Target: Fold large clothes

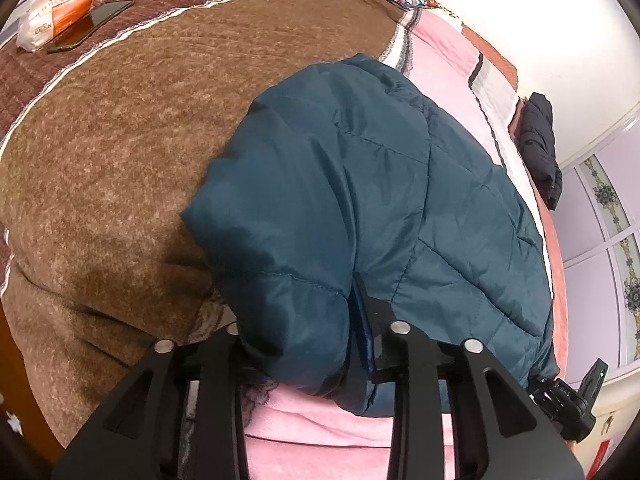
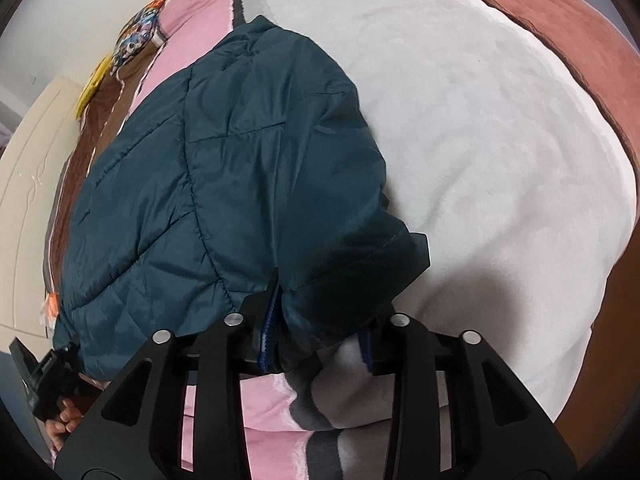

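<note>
Bedding in brown, pink and pale grey covers the bed (image 1: 100, 152), and on it lies the teal quilted jacket (image 1: 360, 200), already gathered into a narrow bundle running away from both cameras. Off at the far edge sit an orange packet (image 1: 56, 8) and a dark phone (image 1: 92, 24); a black garment (image 1: 540, 144) lies at the far right of the left view.

The left gripper (image 1: 304, 340) is closed on the near left corner of the jacket, fabric bunched between its fingers. The right gripper (image 2: 316, 332) is likewise clamped on the near right corner, where a strip of blue ribbing shows beside its inner finger.

Judging by this, the side folds are done and the lengthwise fold is in hand — both near corners pinched for carrying over. The next move calls for lifting the two corners together and level, then laying the near edge onto the far end — puffy, slippery fabric will likely slide if one side lags.
</note>
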The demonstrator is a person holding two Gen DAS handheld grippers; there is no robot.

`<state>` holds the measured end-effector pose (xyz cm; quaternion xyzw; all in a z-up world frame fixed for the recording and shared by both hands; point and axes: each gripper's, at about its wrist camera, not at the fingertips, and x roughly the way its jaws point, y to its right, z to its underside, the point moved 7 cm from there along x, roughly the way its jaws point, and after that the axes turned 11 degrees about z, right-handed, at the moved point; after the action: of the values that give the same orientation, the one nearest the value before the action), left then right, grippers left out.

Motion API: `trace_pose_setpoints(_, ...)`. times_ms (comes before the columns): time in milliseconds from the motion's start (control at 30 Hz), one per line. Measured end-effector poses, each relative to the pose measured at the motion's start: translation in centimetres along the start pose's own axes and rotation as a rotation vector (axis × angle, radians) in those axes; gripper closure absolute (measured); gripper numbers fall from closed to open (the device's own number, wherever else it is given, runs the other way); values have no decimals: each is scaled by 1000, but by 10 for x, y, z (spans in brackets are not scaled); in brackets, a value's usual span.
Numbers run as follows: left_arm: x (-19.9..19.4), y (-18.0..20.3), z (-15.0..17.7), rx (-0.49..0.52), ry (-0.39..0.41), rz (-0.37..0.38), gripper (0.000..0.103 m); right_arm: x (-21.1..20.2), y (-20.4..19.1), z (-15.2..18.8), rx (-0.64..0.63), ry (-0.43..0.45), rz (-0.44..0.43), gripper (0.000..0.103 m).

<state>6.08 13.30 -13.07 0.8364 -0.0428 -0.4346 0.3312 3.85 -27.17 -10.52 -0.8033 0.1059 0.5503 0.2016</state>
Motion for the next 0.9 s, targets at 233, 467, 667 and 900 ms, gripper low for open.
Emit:
trace_pose_setpoints(233, -1, -12, -1, -50, 2, -6, 47, -12, 13, 5, 11, -28, 23, 52)
trace_pose_setpoints(467, -2, -18, -2, -61, 28, 0, 38, -57, 28, 6, -79, 91, 196, 51)
trace_pose_setpoints(667, -1, -20, -4, -80, 63, 27, 37, -87, -40, -3, -287, 221, 179, 86)
trace_pose_setpoints(900, -7, -17, -5, -65, 92, 48, 38, -65, -184, -16, -522, 162, -57, 98)
